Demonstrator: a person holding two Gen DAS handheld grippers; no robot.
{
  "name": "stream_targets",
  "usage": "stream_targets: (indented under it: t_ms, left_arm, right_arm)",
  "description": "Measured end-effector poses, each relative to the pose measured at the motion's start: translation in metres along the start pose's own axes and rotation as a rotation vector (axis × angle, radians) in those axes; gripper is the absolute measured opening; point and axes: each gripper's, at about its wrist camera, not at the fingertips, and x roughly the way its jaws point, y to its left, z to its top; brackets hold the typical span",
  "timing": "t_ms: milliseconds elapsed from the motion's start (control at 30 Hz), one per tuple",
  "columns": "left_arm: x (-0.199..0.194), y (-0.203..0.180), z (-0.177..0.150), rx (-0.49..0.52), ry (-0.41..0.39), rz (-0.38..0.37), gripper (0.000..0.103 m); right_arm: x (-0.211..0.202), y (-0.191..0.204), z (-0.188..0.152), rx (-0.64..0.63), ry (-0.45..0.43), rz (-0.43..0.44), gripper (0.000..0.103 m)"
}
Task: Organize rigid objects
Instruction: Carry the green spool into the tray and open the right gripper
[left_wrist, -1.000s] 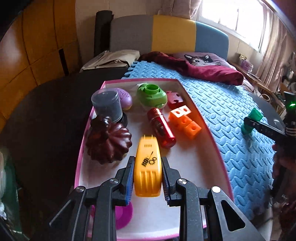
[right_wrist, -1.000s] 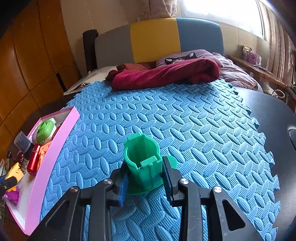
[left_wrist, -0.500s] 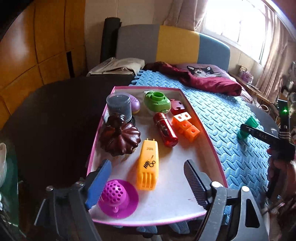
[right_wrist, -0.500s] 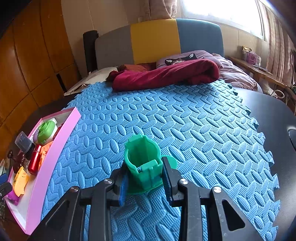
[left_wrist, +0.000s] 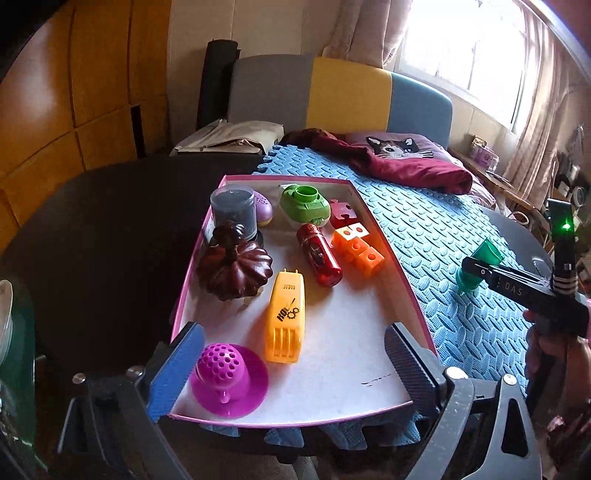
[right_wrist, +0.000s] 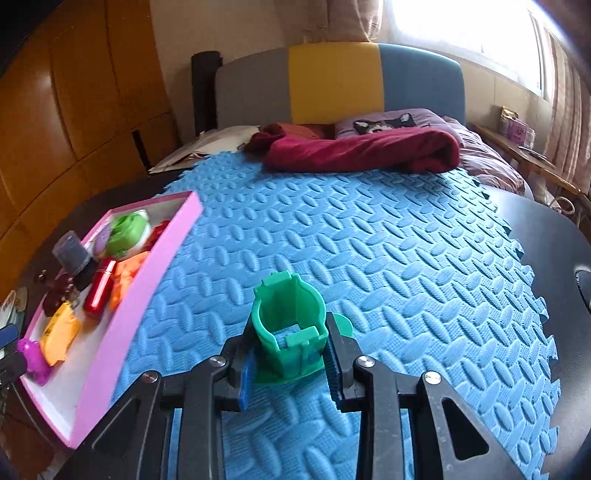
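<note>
Released a second ago, the yellow toy (left_wrist: 286, 320) now lies free in the pink tray (left_wrist: 400, 273), and the left tongs (left_wrist: 291, 367) are opening wide and empty at the tray's near edge. To the right, the right tongs (right_wrist: 290, 363) pinch the green cup (right_wrist: 291, 332) over the blue foam mat (right_wrist: 388, 258). That cup looks like the next piece bound for the tray.

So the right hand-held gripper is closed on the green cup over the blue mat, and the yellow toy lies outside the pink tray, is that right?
Not quite. The yellow toy lies inside the pink tray, as the left wrist view shows. The rest holds: the right hand-held gripper is closed on the green cup over the blue mat.
</note>
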Motion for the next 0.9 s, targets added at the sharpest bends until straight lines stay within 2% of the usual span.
stream_targets:
  t_ms: [300,567,733,900]
  left_arm:
    - [-0.002,0.001,-0.003,-0.001,0.0,0.037,0.102]
    - [-0.013,0.006,-0.005,-0.004,-0.03,0.089,0.103]
    - [-0.02,0.014,-0.006,-0.026,-0.035,0.086,0.103]
    - [-0.026,0.024,-0.005,-0.056,-0.044,0.091,0.103]
  right_arm:
    - [-0.019,0.03,-0.001,-0.046,-0.018,0.054,0.03]
    - [-0.048,0.063,0.006,-0.065,-0.063,0.173,0.031]
    - [-0.054,0.095,0.007,-0.1,-0.056,0.247,0.031]
    - [-0.049,0.131,0.002,-0.172,-0.032,0.282,0.031]
